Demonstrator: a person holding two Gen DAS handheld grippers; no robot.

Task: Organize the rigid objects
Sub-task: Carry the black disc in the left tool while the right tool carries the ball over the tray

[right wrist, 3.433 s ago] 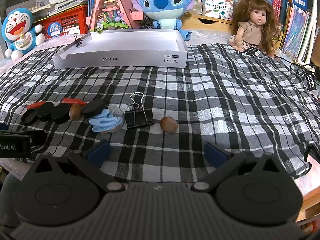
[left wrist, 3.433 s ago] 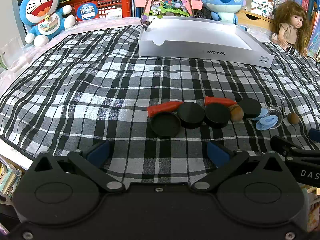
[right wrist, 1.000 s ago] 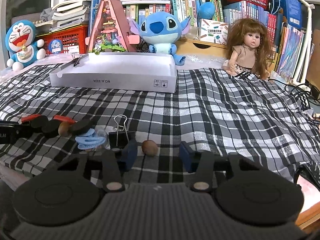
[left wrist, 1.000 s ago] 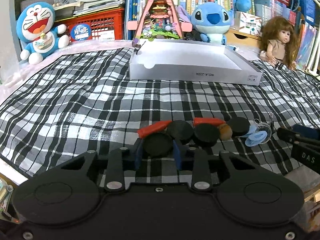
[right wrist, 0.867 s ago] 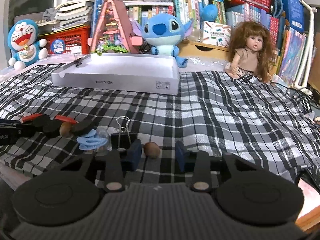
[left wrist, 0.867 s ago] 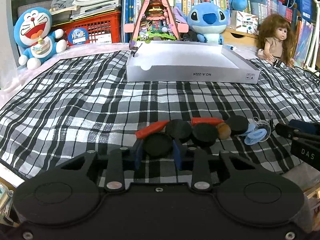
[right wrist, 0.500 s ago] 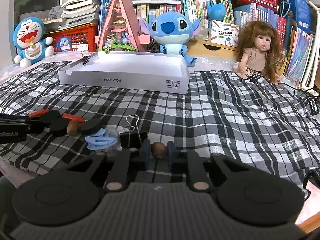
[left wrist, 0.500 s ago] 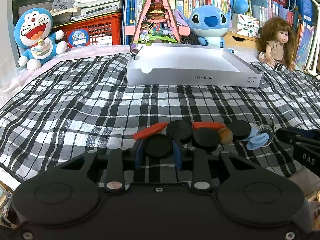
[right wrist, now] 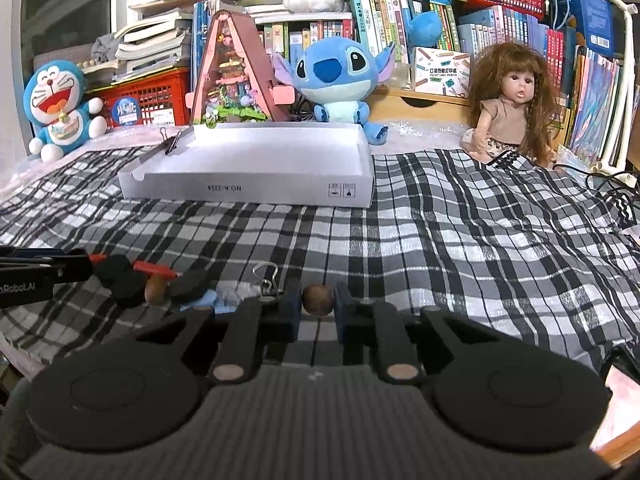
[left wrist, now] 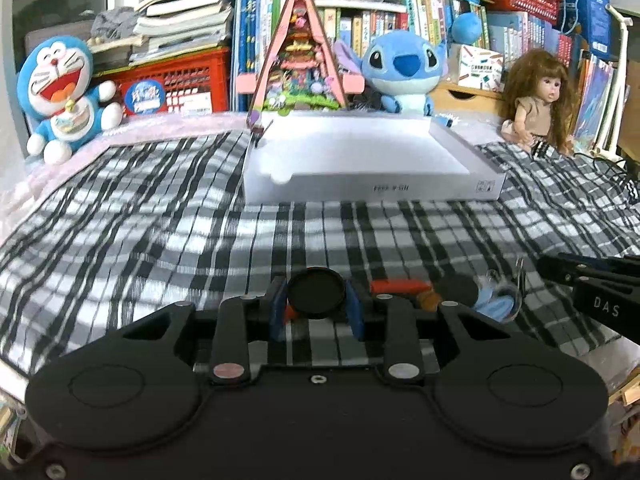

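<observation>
Plaid cloth [right wrist: 460,240] before crowded bookshelves [right wrist: 420,20]

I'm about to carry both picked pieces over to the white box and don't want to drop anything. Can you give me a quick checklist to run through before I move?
1. Left gripper closed on the black disc: ok, a pad on each side.
2. Right gripper closed on the brown nut: ok, pinched between both pads.
3. Both pieces lifted clear of the checked cloth: cannot tell.
4. White box open, room inside: ok, the visible interior looks empty.
5. Path across the cloth to the box: ok, nothing stands in between.
6. Binder clip beside the right gripper not caught: cannot tell, it sits very close.
</observation>
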